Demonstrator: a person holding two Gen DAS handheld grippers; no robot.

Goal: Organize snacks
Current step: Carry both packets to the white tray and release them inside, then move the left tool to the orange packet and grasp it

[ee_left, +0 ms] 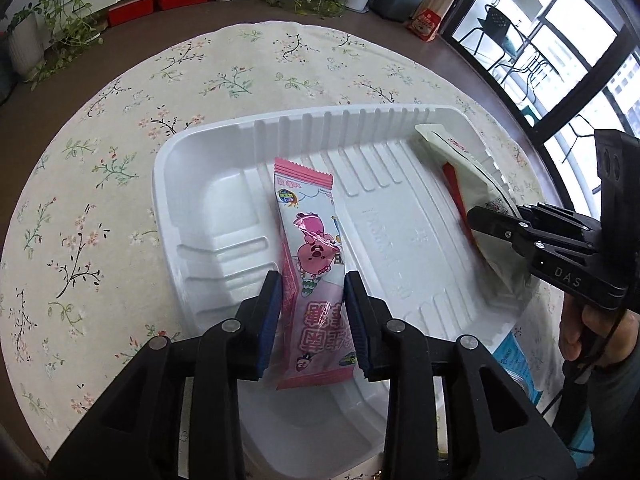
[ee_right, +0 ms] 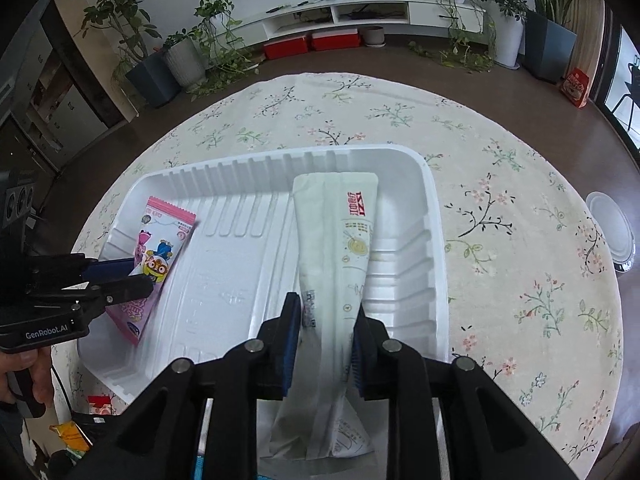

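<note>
A white plastic tray (ee_left: 224, 184) sits on the flowered tablecloth; it also shows in the right wrist view (ee_right: 240, 240). My left gripper (ee_left: 314, 316) is shut on a pink cartoon snack packet (ee_left: 310, 232) and holds it over the tray's left part. The packet also shows in the right wrist view (ee_right: 160, 248), with the left gripper (ee_right: 136, 276) on it. My right gripper (ee_right: 326, 344) is shut on a long white snack pouch (ee_right: 340, 240) over the tray's right part. In the left wrist view the pouch (ee_left: 476, 184) leans by the tray's right wall with the right gripper (ee_left: 492, 220) on it.
A round white lid (ee_right: 612, 232) lies on the cloth at the right. More snack packets lie near the table's front edge: a blue one (ee_left: 516, 364) and orange and red ones (ee_right: 76, 432). Plant pots and red boxes stand on the floor beyond.
</note>
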